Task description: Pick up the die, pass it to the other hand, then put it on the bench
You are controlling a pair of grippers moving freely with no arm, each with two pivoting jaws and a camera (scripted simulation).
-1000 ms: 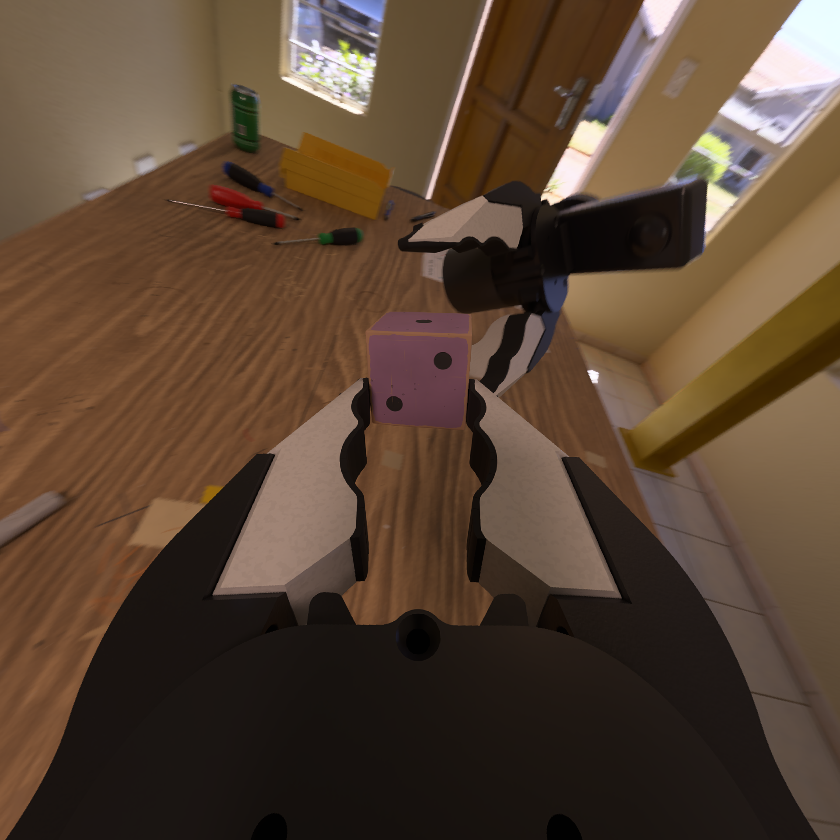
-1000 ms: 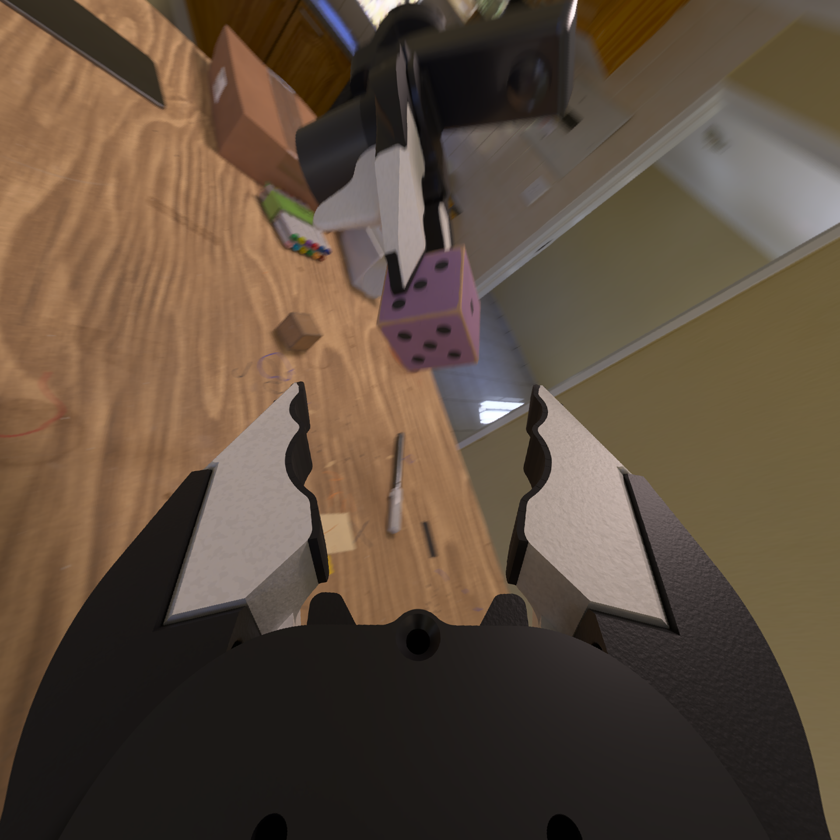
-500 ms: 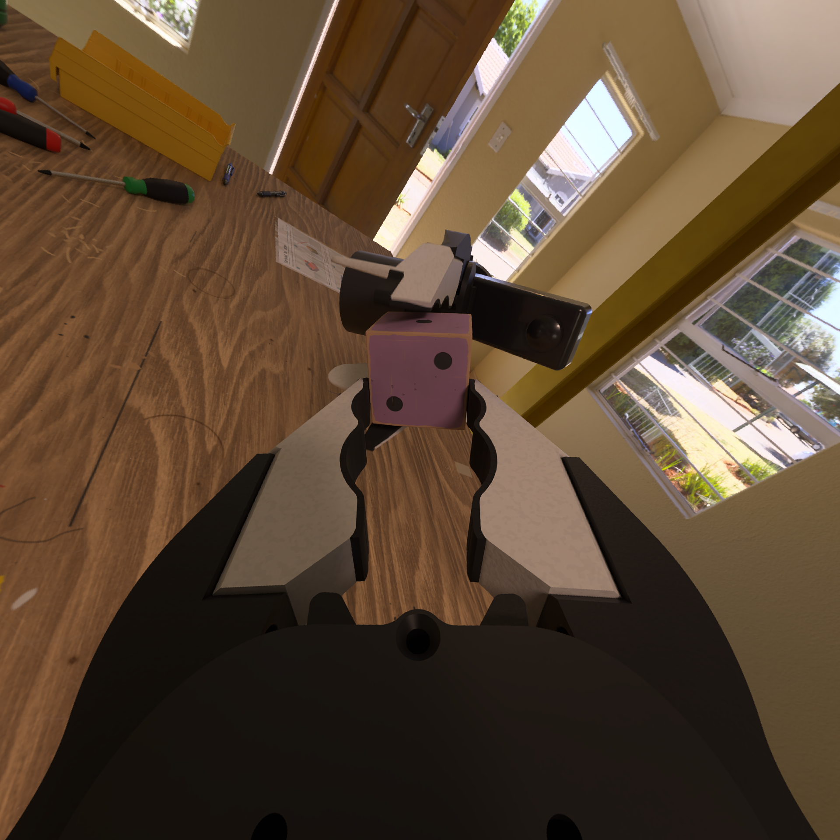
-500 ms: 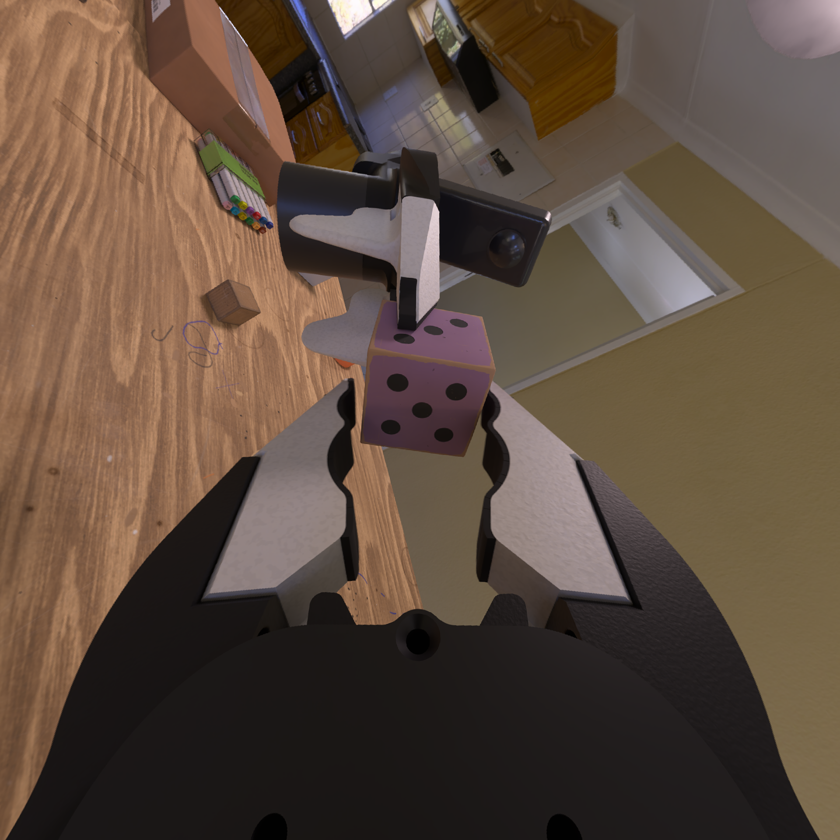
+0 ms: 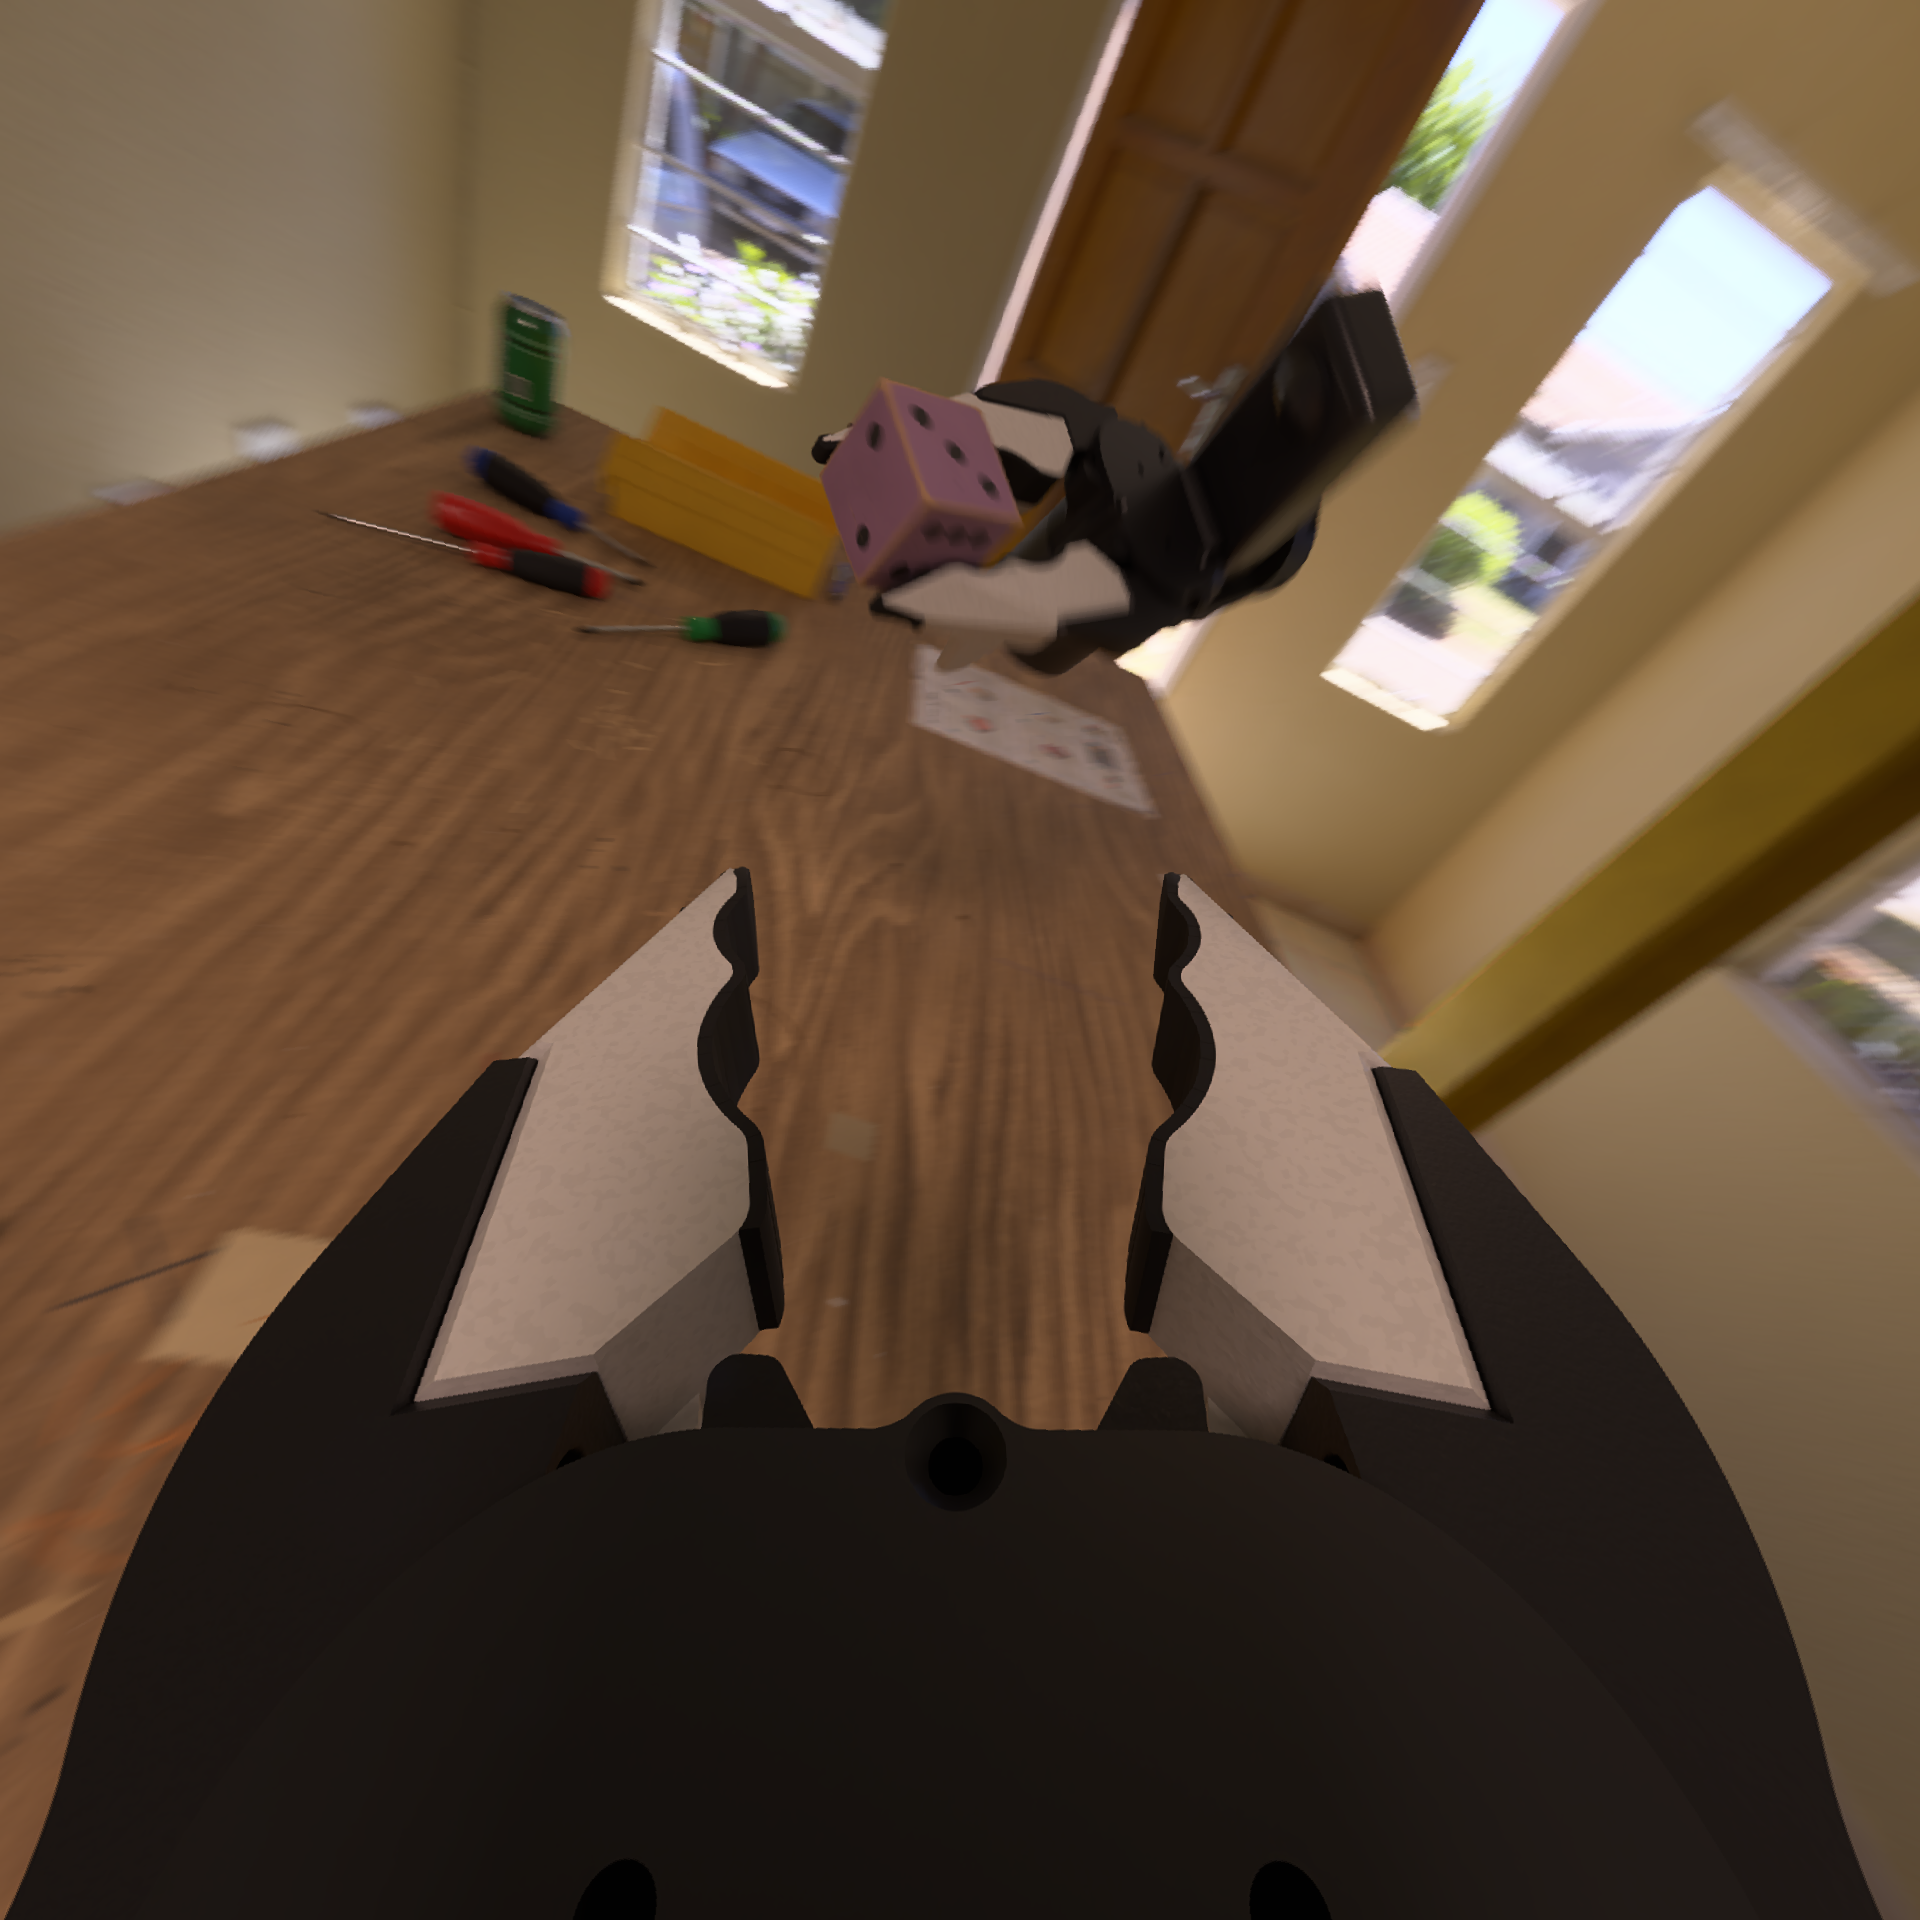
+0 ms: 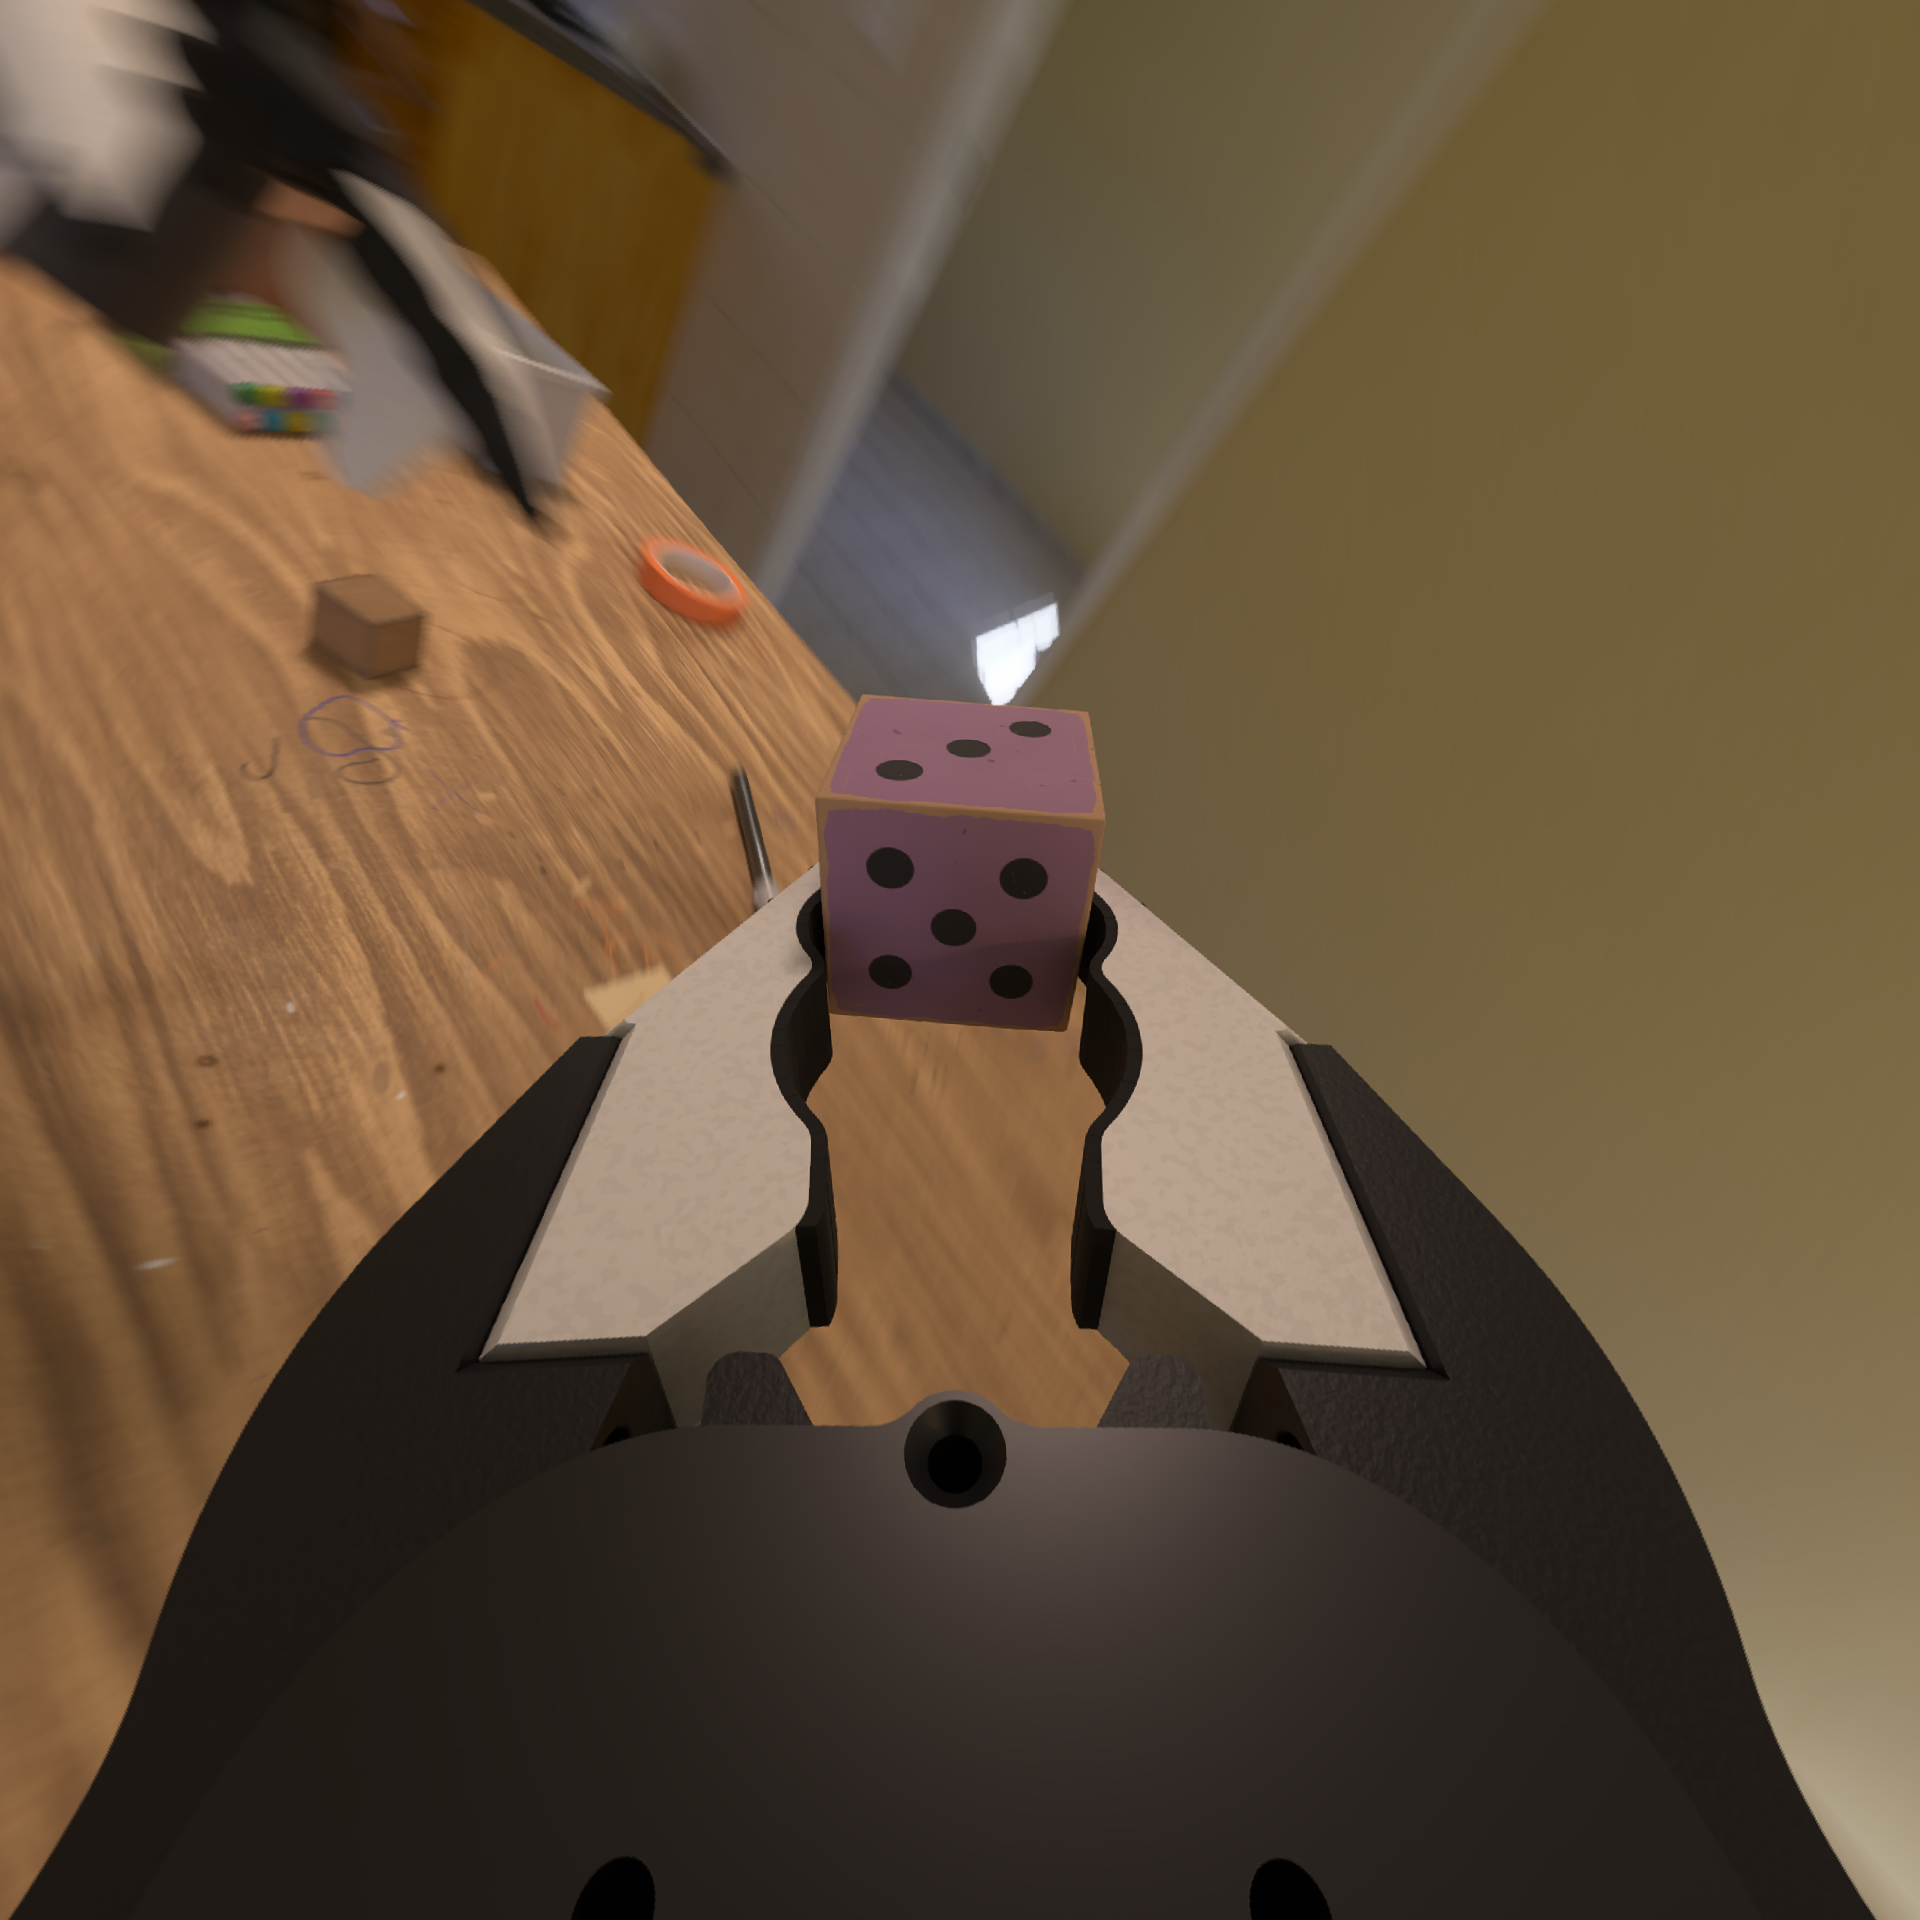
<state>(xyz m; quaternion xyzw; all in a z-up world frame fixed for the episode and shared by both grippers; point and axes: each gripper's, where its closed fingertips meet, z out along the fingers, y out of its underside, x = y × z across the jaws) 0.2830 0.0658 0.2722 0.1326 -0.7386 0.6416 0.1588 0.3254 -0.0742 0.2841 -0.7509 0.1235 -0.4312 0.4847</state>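
Observation:
The pink die with black dots sits between the tips of my right gripper, which is shut on it and holds it above the wooden bench near its edge. My left gripper is open and empty above the bench. In the left wrist view the die shows farther off, in the air, clamped between the right gripper's fingers. The left gripper's fingers appear blurred at the top left of the right wrist view.
Several screwdrivers, a yellow box, a green can and a paper sheet lie on the far bench. A small brown cube, an orange tape ring, a marker pack and a metal pen lie below the right gripper.
My left gripper has opened, let go of the die and drawn back. My right gripper has shut on the die and moved away with it.

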